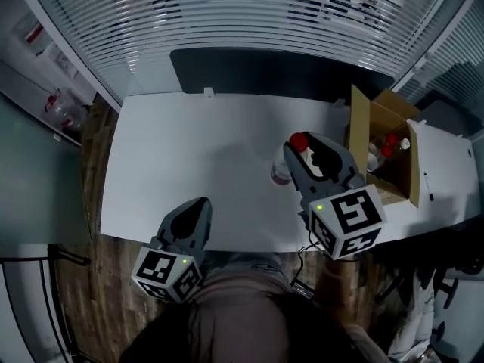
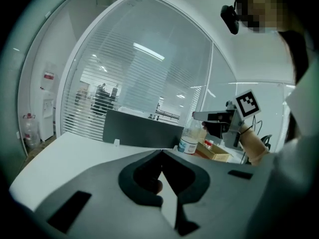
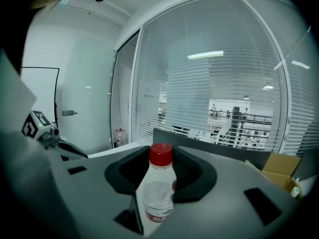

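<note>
From the head view, your right gripper [image 1: 306,157] is over the right part of the white table [image 1: 189,150], its claw closed on a clear bottle [image 1: 283,171] with a red cap [image 1: 299,141]. The bottle sits just left of an open cardboard box [image 1: 361,138], which holds more red-capped bottles. Whether the bottle's base rests on the table cannot be told from here. Your left gripper [image 1: 198,206] hangs at the table's near edge, well apart from the bottle, with its claw pinched shut and nothing in it. In the left gripper view, the left gripper [image 2: 162,154] shows its two jaw tips meeting with nothing between them, only bare table [image 2: 75,143] beyond. Far across the table you see the bottle [image 2: 189,139] upright, the right gripper [image 2: 202,116] clamped on its upper part, and the cardboard box [image 2: 215,152] just beside it. In the right gripper view, the right gripper [image 3: 161,159] has the bottle [image 3: 158,195] standing upright between its jaws, which press on it from both sides, with the red cap [image 3: 161,155] rising above them. The cardboard box [image 3: 281,169] shows at the right edge and the left gripper [image 3: 42,131] at the far left.
</note>
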Demonstrator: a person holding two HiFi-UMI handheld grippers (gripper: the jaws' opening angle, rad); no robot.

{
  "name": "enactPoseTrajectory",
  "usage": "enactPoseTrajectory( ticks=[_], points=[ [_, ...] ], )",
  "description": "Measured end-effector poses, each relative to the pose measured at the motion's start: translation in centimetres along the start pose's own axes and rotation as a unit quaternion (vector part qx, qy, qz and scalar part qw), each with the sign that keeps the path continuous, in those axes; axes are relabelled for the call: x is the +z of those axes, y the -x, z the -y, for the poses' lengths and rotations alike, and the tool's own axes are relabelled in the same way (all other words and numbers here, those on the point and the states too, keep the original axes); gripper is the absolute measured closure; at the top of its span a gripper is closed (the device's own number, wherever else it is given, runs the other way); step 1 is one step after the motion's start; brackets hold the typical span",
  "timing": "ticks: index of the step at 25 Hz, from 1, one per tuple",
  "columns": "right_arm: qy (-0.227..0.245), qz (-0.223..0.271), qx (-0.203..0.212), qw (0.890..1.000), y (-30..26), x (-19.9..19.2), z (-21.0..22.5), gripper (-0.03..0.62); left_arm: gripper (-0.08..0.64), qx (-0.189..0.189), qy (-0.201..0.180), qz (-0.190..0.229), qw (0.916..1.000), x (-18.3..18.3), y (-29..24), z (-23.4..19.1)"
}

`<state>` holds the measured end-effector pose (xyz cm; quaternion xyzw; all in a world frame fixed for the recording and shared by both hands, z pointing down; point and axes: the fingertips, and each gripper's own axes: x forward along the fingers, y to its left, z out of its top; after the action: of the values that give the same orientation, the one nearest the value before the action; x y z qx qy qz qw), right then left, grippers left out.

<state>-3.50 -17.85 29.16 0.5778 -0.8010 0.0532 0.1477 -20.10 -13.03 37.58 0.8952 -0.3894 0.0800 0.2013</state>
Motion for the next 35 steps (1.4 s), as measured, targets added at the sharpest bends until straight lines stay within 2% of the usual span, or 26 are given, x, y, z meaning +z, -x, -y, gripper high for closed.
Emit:
enactPoseTrajectory(
  ticks=[19, 24, 35],
  points=[
    [0.001, -0.003, 0.058, 0.998, -8.3, -3.0, -6.4, 0.433, 0.552, 0.051, 0.013, 0.018, 0.9984, 0.9, 2.8, -4.6],
    [0.005, -0.002, 0.070, 0.998, -10.3, -3.9, -8.0, 0.433, 0.552, 0.055, 0.013, 0.027, 0.9980, 0.4, 3.4, -5.9],
    [0.014, -0.006, 0.090, 0.996, -13.4, -6.6, -10.9, 0.433, 0.552, 0.074, 0.014, 0.012, 0.9971, 0.1, 4.6, -7.8]
  ],
)
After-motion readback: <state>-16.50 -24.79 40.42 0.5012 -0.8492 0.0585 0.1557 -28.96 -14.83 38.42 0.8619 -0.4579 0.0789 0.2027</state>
